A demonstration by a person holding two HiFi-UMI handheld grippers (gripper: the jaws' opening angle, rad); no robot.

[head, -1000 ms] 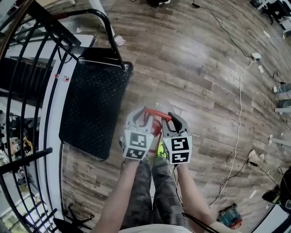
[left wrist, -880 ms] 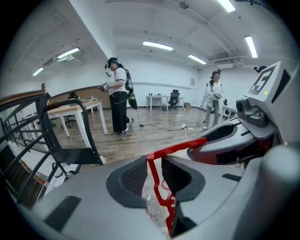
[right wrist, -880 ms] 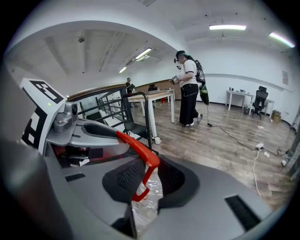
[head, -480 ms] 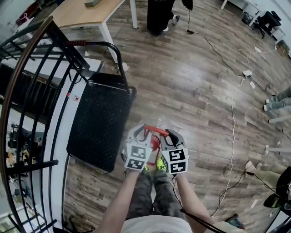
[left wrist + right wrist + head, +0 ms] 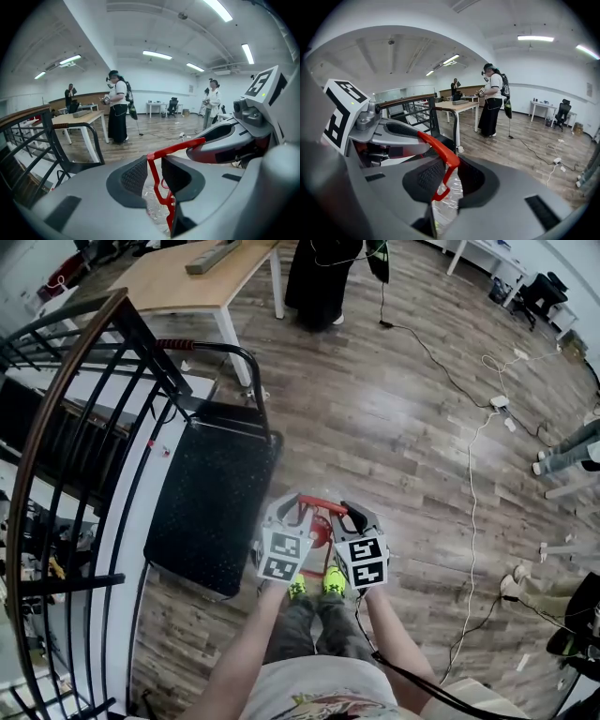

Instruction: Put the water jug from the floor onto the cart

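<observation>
Wood-plank floor below the left claw; black railing to its left, wooden table far ahead, white cable trailing right of the right claw. White walls, strip lights overhead.

Jug handle: bright red. Water jug body: clear, with pale glints. Left gripper and right gripper: grey shells, black textured pads, cubes with black-and-white square markers. Cart: black deck with fine dotted pattern, black frame, red grip on push bar. Floor: grey-brown wood planks. Shoes: neon yellow-green. Trousers: grey camouflage. Table: pale wood top, white legs. Cable: white.
</observation>
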